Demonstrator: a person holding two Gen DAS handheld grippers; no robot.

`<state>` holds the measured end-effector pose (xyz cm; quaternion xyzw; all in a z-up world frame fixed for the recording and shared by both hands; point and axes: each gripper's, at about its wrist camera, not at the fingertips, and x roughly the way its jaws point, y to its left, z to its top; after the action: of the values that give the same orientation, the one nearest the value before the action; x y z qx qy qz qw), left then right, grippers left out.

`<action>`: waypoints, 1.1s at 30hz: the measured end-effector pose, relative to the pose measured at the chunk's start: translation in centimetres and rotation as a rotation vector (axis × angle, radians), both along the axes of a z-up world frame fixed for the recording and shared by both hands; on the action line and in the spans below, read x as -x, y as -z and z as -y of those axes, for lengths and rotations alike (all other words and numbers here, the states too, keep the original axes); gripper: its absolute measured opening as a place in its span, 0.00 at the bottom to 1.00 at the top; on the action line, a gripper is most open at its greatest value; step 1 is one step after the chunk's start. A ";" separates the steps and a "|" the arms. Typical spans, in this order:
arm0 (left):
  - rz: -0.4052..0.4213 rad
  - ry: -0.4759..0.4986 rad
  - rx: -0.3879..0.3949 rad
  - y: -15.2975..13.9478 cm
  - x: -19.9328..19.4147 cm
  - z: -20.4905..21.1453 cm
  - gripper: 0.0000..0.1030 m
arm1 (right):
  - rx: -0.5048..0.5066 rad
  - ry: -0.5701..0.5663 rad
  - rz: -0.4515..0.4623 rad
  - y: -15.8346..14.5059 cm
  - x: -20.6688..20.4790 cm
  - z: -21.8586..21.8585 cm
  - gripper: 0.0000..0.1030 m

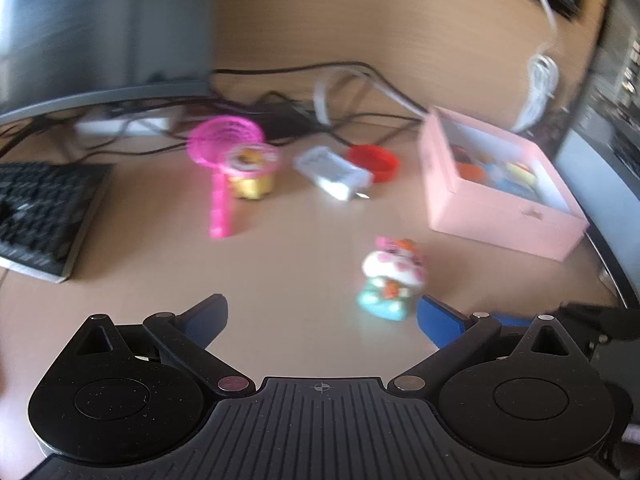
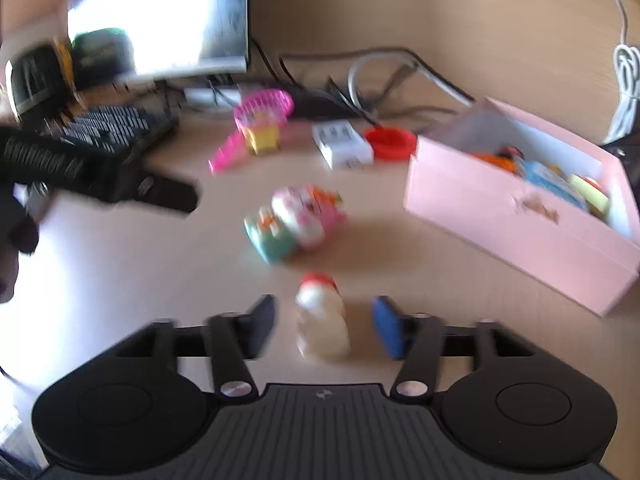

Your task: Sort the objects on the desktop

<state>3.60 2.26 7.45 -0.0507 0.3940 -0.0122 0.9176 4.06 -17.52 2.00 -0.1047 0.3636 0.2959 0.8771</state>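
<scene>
A small white bottle with a red cap (image 2: 320, 320) stands on the desk between the fingers of my right gripper (image 2: 326, 326), with a gap showing on each side of it, so the gripper is open around it. Beyond it lies a pastel figurine (image 2: 296, 220), white and pink with a teal base. In the left wrist view the same figurine (image 1: 392, 280) stands just ahead of the right fingertip of my left gripper (image 1: 324, 320), which is wide open and holds nothing. An open pink box (image 2: 500, 216) with several colourful items inside sits on the right (image 1: 492, 216).
At the back of the desk are a pink net scoop (image 1: 224, 144), a yellow toy (image 1: 252, 178), a white charger block (image 1: 336, 174) and a red lid (image 1: 376, 160). A keyboard (image 1: 36, 216), a monitor (image 2: 160, 16) and tangled cables (image 1: 320, 76) line the left and rear.
</scene>
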 end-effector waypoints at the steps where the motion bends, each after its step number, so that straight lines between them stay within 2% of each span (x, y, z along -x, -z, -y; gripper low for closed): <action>1: -0.002 0.024 -0.006 0.3 -0.6 0.8 1.00 | 0.006 0.014 -0.008 0.0 0.3 0.3 0.27; 8: -0.039 0.088 -0.088 3.2 -4.7 5.2 1.00 | 0.044 0.127 0.010 -1.3 2.1 4.6 0.27; 10: -0.040 0.107 -0.102 3.6 -5.3 6.0 0.94 | 0.053 0.147 0.021 -1.6 2.4 5.7 0.27; 12: -0.043 0.126 -0.123 4.0 -5.5 6.7 0.73 | 0.061 0.166 0.025 -1.7 2.7 6.8 0.27; 13: -0.048 0.128 -0.127 4.2 -5.5 6.8 0.68 | 0.063 0.173 0.024 -1.7 2.8 7.2 0.27; 15: -0.059 0.123 -0.125 4.4 -5.3 6.7 0.53 | 0.067 0.183 0.020 -1.6 3.0 7.8 0.27; 16: -0.061 0.119 -0.126 4.4 -5.1 6.7 0.49 | 0.069 0.186 0.020 -1.5 3.0 8.0 0.27; 21: -0.046 0.153 -0.149 3.5 -3.1 6.6 0.48 | 0.069 0.177 0.031 -2.0 3.3 8.5 0.27; 25: -0.009 0.189 -0.153 1.5 -0.5 6.8 0.48 | 0.071 0.160 0.078 -3.5 4.0 9.1 0.27; 29: 0.058 0.221 -0.109 -1.6 1.3 7.5 0.48 | 0.023 0.187 0.143 -6.6 4.5 11.0 0.27; 33: 0.157 0.246 -0.078 -4.8 0.1 9.1 0.48 | -0.056 0.238 0.217 -10.5 3.5 12.5 0.27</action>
<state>3.49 -6.81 12.29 0.0347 0.3242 -0.1129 0.9386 0.54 -30.04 12.54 -0.0681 0.2681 0.1870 0.9426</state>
